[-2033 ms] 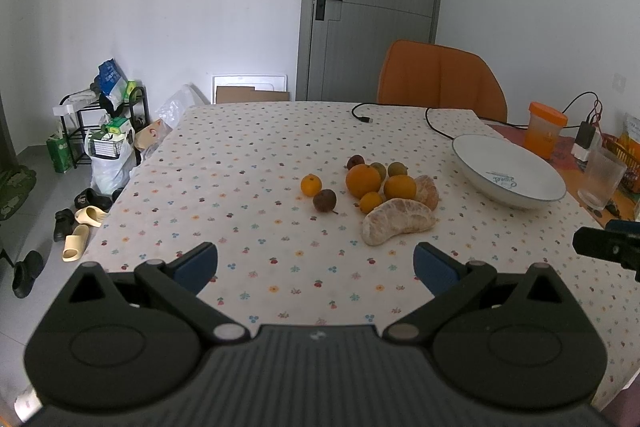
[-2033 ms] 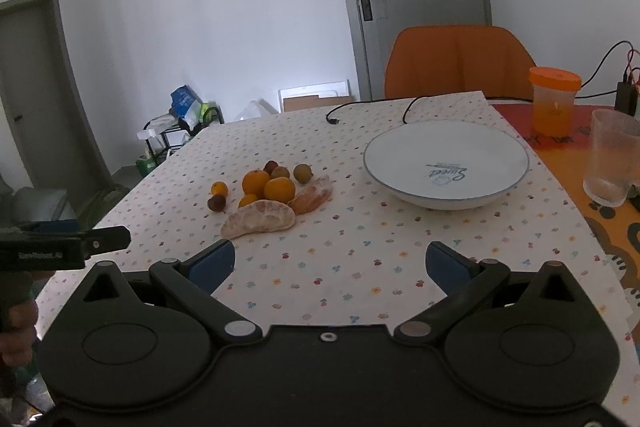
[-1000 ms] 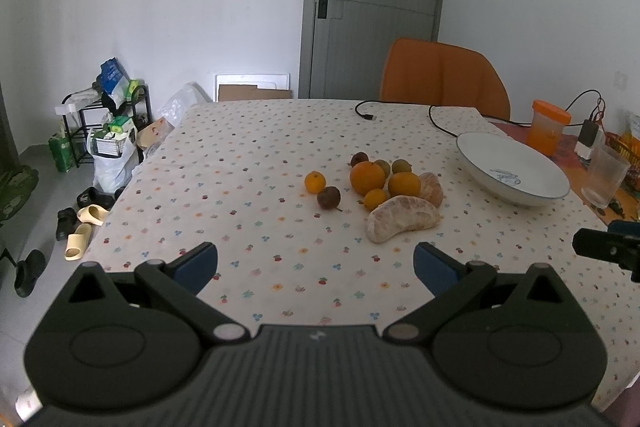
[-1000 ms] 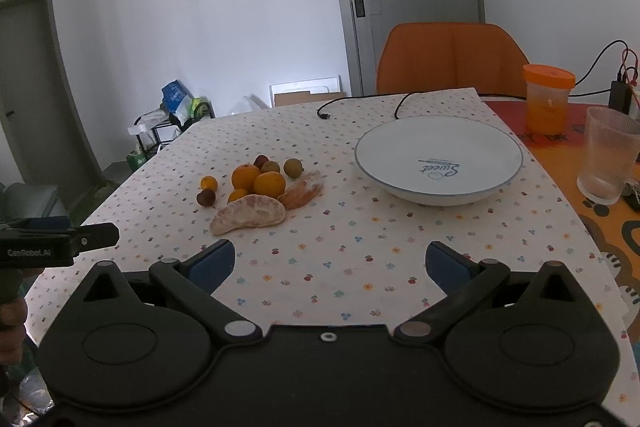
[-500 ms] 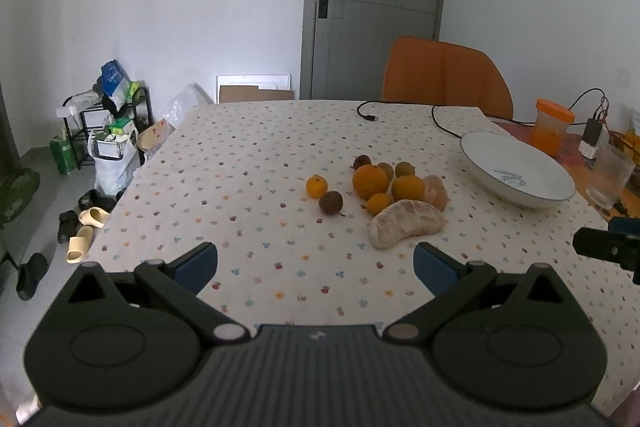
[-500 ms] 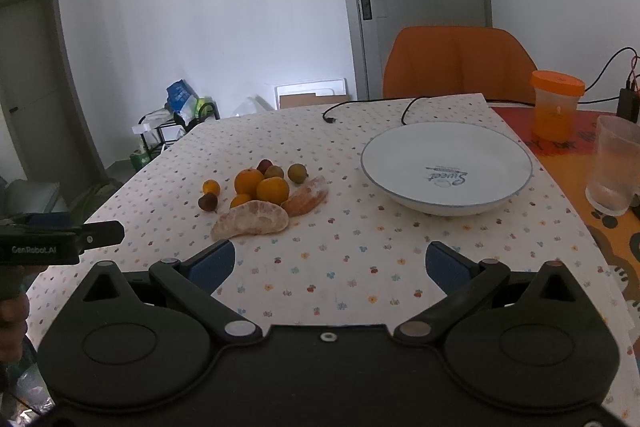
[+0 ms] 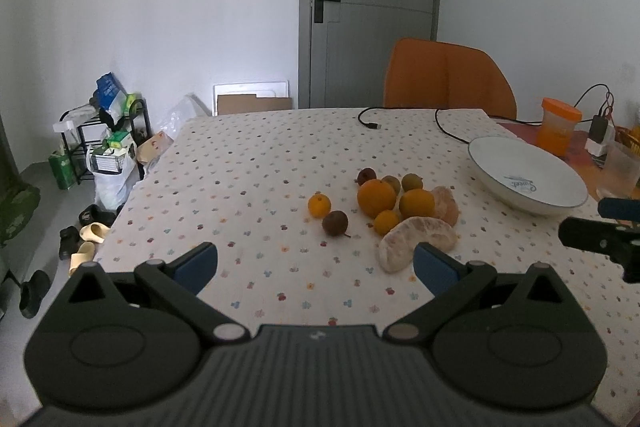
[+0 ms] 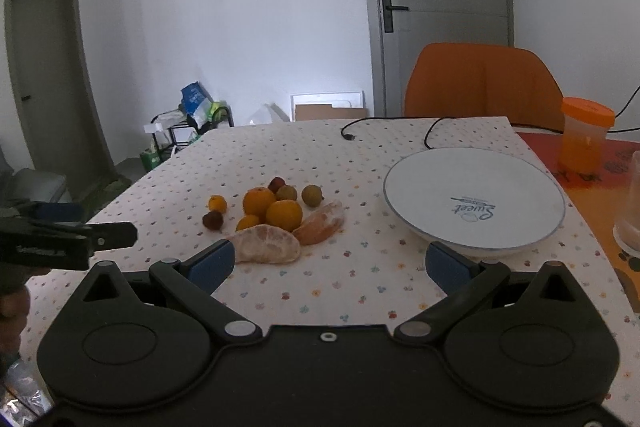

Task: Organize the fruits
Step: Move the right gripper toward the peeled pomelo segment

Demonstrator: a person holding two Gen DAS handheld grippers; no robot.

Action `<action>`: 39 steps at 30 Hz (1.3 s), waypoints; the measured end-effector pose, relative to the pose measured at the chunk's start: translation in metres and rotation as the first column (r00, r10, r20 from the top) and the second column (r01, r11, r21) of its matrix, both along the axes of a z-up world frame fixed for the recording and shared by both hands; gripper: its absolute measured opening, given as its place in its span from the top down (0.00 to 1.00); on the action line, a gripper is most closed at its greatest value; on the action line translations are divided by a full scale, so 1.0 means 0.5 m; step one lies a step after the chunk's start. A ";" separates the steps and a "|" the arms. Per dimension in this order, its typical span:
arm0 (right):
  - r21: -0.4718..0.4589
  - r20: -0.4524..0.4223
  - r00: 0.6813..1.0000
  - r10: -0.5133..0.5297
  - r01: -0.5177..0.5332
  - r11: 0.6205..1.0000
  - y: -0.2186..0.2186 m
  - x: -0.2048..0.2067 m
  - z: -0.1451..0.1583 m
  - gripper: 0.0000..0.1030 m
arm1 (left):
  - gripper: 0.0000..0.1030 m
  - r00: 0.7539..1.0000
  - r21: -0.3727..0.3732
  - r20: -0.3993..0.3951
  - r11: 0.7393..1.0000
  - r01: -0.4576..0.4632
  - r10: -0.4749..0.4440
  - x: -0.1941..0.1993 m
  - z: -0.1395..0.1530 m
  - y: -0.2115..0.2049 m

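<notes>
Right wrist: both grippers' fingers apart, holding nothing. Peeled segment [image 8: 266,244] looks soft; hard squeeze may crush it before reaching plate [image 8: 474,201].

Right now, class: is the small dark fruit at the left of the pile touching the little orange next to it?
Apart. The left wrist view shows a strip of tablecloth between the small dark fruit and the little orange.

We note soft, even, rather dim daylight in both views, with a cool grey cast. The wall [image 7: 160,7] shows a bright patch low down near the door. Fruit [image 7: 376,197] casts faint, diffuse shadows. Focus is sharp centrally; fisheye bending curves the door frame [image 8: 370,7], and the corners vignette to black.
</notes>
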State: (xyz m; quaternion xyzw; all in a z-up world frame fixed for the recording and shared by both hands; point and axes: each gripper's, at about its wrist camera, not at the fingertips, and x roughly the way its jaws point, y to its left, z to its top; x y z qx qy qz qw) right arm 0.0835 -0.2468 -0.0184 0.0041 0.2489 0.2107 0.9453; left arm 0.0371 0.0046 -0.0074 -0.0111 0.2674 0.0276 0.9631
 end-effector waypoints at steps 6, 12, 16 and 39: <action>-0.006 -0.037 0.998 0.052 -0.052 0.999 0.023 0.027 -0.015 0.00 | 0.00 1.000 -0.019 0.021 1.000 0.019 -0.019 0.010 -0.010 0.002; 0.034 -0.062 0.994 0.088 -0.086 0.996 0.040 0.050 -0.034 0.00 | 0.02 0.999 -0.039 0.020 0.999 0.028 -0.027 0.027 -0.032 0.007; 0.036 -0.062 0.994 0.095 -0.093 0.995 0.055 0.061 -0.045 0.02 | 0.04 0.999 -0.037 0.025 0.999 0.024 -0.023 0.037 -0.044 0.009; -0.050 -0.121 0.983 0.140 -0.147 0.988 0.183 0.122 -0.094 0.00 | 0.25 0.998 -0.108 -0.041 0.993 -0.041 0.037 0.079 -0.102 0.082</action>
